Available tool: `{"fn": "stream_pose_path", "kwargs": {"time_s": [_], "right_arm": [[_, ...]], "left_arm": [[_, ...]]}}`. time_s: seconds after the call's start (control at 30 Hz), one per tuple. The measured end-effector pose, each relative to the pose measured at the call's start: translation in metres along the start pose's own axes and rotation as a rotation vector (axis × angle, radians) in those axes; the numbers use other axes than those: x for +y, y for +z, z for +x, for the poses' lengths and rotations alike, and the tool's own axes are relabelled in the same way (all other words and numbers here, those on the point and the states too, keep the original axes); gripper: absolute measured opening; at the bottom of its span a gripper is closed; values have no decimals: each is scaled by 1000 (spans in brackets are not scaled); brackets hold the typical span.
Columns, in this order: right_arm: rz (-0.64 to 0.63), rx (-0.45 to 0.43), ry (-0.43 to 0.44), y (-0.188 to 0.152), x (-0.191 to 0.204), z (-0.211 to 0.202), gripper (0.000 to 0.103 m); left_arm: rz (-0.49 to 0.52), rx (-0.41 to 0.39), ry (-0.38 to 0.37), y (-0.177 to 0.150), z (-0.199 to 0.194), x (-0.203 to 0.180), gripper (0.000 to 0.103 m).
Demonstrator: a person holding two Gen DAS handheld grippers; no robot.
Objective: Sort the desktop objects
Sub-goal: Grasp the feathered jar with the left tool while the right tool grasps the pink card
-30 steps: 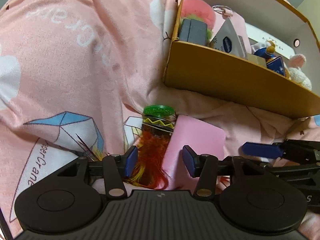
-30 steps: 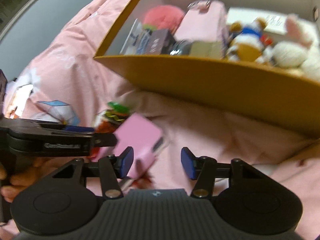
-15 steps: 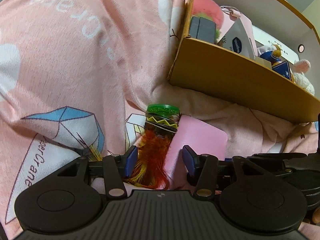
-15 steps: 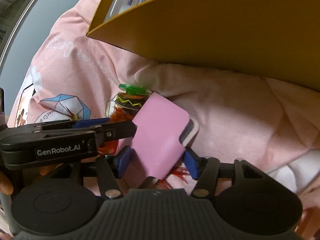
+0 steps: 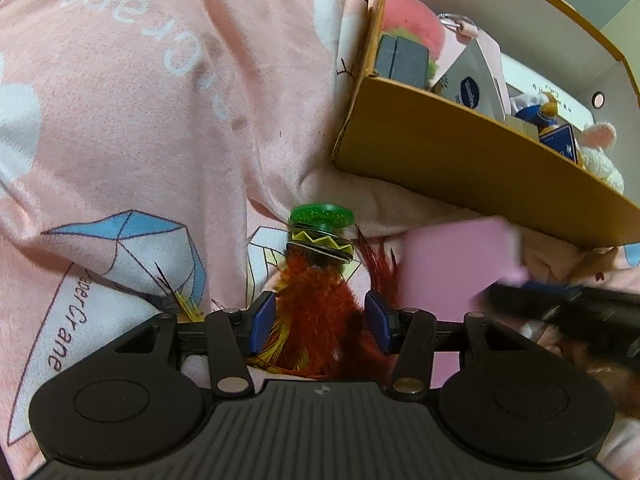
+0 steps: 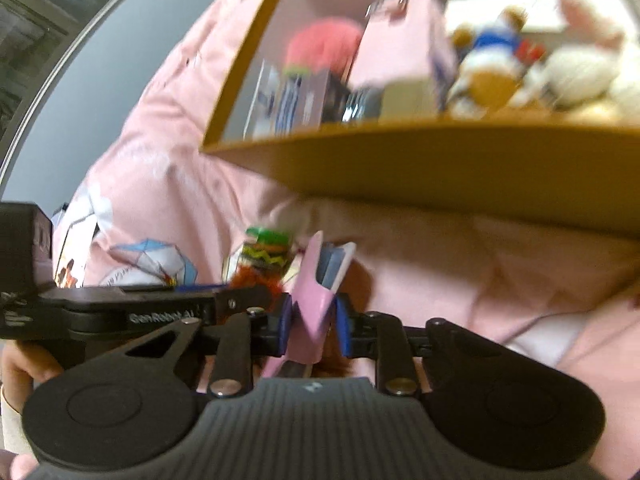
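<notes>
A rumpled pink sheet (image 5: 168,128) printed with white letters and a blue paper crane covers the surface. Beyond its edge, a grey wall (image 6: 132,44) meets a dim window (image 6: 28,28).

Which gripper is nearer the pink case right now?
Right. The right gripper is clamped on the pink case; the left gripper sits beside it, straddling the feather toy.

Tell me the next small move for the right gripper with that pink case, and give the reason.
Probably lift it a little higher and carry it toward the cardboard box. The right gripper is shut on the pink case, which is tilted on edge, just below the box's front wall. The left gripper straddles the feather shuttlecock alongside, so rise straight first.
</notes>
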State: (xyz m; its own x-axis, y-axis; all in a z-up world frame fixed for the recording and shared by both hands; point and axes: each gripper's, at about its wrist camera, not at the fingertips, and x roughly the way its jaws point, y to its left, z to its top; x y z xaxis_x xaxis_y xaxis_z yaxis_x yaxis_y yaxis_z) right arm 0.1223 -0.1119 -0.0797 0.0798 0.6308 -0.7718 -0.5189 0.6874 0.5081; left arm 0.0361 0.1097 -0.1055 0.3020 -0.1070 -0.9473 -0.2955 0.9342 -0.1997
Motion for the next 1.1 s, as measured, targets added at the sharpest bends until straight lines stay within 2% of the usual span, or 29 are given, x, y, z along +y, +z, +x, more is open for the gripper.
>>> {"fn": "stream_pose_path", "kwargs": {"time_s": [0.07, 0.17, 0.3, 0.37, 0.43, 0.5, 0.57, 0.77, 0.87, 1.1], "right_arm": [[-28, -44, -71, 2, 2, -12, 21], [-82, -46, -148, 2, 5, -10, 21], [-141, -27, -184, -6, 7, -4, 22], [-157, -13, -205, -6, 7, 1, 29], [-139, 18, -202, -7, 1, 5, 33], [-119, 45, -184, -11, -2, 13, 33], [-114, 57, -176, -15, -1, 14, 33], [-118, 26, -187, -16, 3, 4, 28], [-133, 3, -189, -14, 6, -4, 23], [-146, -19, -183, -12, 9, -18, 22]], "left_arm": [[13, 11, 15, 0, 2, -2, 58], [36, 28, 41, -1, 6, -7, 58], [54, 48, 62, -1, 16, -10, 58], [67, 48, 73, -2, 18, -12, 57], [77, 46, 83, -2, 20, -14, 55], [80, 41, 86, -2, 20, -14, 50], [76, 33, 85, -3, 18, -13, 39], [67, -19, 64, -5, 7, -12, 18], [65, -52, 40, -5, -1, -11, 14], [69, -107, 11, -19, -26, -4, 12]]}}
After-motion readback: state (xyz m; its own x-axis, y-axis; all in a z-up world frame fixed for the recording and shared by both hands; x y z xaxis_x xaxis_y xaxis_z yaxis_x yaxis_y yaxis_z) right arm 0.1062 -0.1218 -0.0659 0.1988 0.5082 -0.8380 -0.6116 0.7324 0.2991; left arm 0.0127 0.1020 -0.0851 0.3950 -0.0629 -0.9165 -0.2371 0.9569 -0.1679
